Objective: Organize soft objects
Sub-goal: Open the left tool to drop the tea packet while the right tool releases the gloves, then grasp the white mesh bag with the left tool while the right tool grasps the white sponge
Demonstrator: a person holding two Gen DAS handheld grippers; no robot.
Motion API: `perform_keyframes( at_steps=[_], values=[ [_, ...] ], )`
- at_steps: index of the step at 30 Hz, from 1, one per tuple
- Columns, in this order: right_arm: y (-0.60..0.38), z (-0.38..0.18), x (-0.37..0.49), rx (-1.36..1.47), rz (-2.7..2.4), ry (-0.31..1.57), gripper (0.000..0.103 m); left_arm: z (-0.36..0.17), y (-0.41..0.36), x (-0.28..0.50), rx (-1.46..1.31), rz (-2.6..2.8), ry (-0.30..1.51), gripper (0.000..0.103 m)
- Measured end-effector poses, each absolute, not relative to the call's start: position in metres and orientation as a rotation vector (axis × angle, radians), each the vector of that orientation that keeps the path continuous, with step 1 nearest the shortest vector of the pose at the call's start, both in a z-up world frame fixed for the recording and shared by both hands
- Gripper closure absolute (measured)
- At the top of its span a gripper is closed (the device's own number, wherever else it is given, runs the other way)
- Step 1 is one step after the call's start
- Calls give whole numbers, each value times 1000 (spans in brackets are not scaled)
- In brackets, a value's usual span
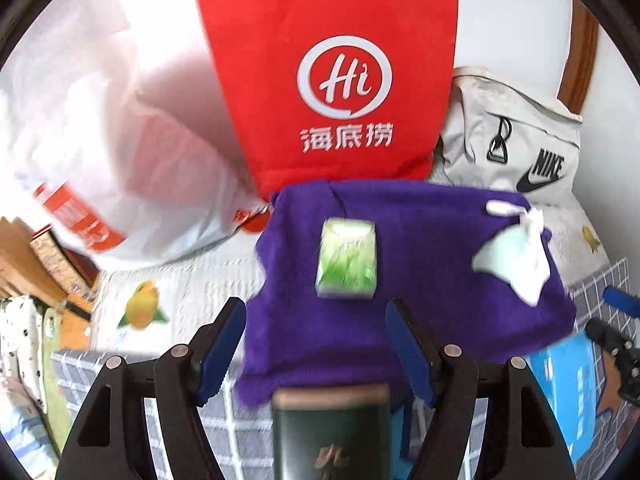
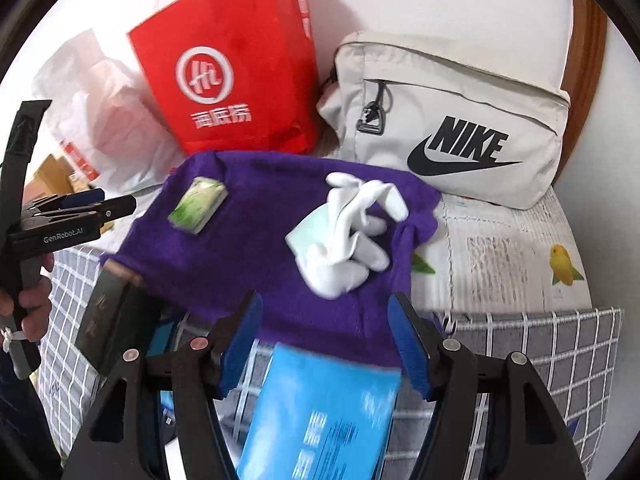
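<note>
In the left wrist view, a purple cloth [image 1: 400, 276] is seen spread over the bed [image 1: 192, 276], laid flat and apparently meant as a base on which small items are gathered. A green tissue pack [image 1: 347, 258] lies near the cloth's middle, and a bundle of white gloves [image 1: 516, 256] rests toward its right edge, well apart from the pack. Behind the cloth a red bag [image 1: 332, 80] is stood upright, a white plastic bag [image 1: 112, 140] is slumped to its left and a grey Nike bag [image 1: 516, 136] is propped to its right; these are judged to be possible containers for the soft things. A dark box [image 1: 332, 432] lies at the cloth's near edge, between the jaws in the picture but not pressed by them. The left claw [image 1: 316, 344] is held moderately wide, empty, poised above the near part of the cloth.

In the right wrist view, the same cloth [image 2: 256, 248] is seen with the gloves [image 2: 348, 236] nearly straight ahead and the tissue pack [image 2: 198, 204] farther left. A blue packet [image 2: 320, 416] lies below the jaws, partly under the cloth's near edge. The right claw [image 2: 324, 348] is held moderately wide as well; nothing is gripped, and the pads are not seen pressing on cloth or packet. The left claw [image 2: 100, 204] is visible at the left edge, carried by a hand [image 2: 32, 304]. The gloves are judged the likeliest next pick for the right side.
</note>
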State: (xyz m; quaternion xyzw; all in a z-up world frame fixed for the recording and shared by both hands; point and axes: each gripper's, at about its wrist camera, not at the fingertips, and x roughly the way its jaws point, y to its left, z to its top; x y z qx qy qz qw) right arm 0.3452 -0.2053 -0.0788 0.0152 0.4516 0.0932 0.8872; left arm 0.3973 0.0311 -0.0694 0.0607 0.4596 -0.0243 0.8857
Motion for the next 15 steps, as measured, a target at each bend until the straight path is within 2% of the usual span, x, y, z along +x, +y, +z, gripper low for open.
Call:
perform_keyframes(
  at_steps=[5, 15],
  values=[
    [-197, -70, 303, -54, 191, 867, 38, -71, 56, 353, 72, -53, 972, 32],
    [-198, -78, 246, -23, 149, 880, 38, -94, 59, 262, 49, -101, 993, 32]
  ],
)
